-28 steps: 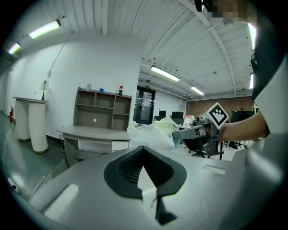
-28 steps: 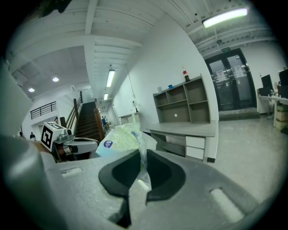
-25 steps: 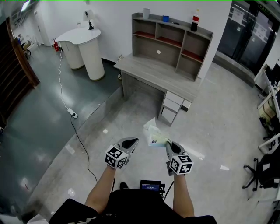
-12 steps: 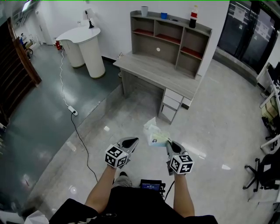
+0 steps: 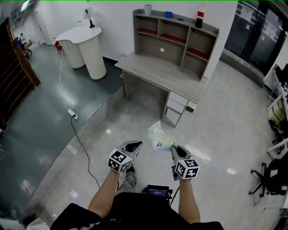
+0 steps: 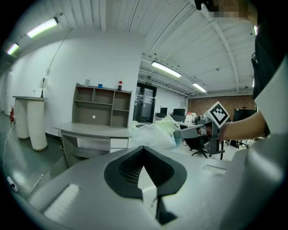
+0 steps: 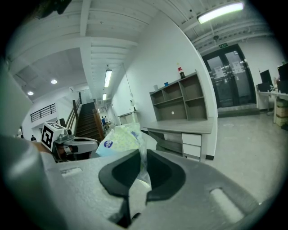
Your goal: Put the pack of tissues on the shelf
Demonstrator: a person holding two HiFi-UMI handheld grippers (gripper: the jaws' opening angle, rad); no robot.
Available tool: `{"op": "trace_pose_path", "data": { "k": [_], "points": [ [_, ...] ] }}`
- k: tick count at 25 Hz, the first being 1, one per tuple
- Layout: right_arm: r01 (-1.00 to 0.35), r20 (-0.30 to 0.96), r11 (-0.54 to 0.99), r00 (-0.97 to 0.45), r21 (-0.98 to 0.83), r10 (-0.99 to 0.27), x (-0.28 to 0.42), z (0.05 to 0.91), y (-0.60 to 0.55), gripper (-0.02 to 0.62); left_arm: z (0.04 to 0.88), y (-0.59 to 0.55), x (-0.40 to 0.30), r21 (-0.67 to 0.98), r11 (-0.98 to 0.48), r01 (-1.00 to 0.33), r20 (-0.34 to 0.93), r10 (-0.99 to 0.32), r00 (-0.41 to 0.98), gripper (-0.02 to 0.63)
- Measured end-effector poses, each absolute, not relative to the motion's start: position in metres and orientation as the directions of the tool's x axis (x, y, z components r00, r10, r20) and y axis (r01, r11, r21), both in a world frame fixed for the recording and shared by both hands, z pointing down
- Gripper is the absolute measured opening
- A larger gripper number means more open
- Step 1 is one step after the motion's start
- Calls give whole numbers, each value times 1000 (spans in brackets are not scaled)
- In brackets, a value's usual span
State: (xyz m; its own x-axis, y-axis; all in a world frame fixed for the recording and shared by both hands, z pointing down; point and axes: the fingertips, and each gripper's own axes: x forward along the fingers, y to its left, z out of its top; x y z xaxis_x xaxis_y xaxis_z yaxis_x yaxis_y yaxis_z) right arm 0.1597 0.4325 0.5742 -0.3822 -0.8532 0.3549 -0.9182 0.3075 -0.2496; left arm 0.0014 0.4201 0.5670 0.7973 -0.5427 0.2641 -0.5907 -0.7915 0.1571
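Floor [image 5: 135, 112]: pale glossy tile, darker grey at nine o'clock.
Desk [image 5: 157, 74]: grey, at twelve o'clock.
Shelf [image 5: 175, 38]: on the desk; its top carries a cup [image 5: 148, 9], a blue tub [image 5: 168, 14] and a bottle [image 5: 200, 19].
Pack of tissues [image 5: 161, 139]: above the floor, well apart from the shelf.
Right gripper [image 7: 143, 155]: jaws pinch the pack's wrapper.
Left gripper [image 6: 144, 147]: jaws together, empty.

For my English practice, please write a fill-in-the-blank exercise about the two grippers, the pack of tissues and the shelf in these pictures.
1. The pack of tissues is pinched in the jaws of the ___ gripper.
2. The left gripper has its jaws together and holds ___.
3. The soda bottle stands on ___ of the shelf.
Missing words: right, as in right gripper; nothing; top.
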Motion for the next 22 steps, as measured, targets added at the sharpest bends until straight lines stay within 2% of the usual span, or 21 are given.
{"op": "trace_pose_path", "data": {
  "k": [9, 22],
  "points": [
    [-931, 373, 280, -352, -234, -858, 160, 573, 389, 32, 574, 369, 1, 175, -803, -570, 262, -521, 813, -3],
    [-941, 379, 258, -326, -219, -866, 117, 571, 290, 32, 571, 264, -40, 207, -813, -544, 235, -499, 834, -2]
  ]
}}
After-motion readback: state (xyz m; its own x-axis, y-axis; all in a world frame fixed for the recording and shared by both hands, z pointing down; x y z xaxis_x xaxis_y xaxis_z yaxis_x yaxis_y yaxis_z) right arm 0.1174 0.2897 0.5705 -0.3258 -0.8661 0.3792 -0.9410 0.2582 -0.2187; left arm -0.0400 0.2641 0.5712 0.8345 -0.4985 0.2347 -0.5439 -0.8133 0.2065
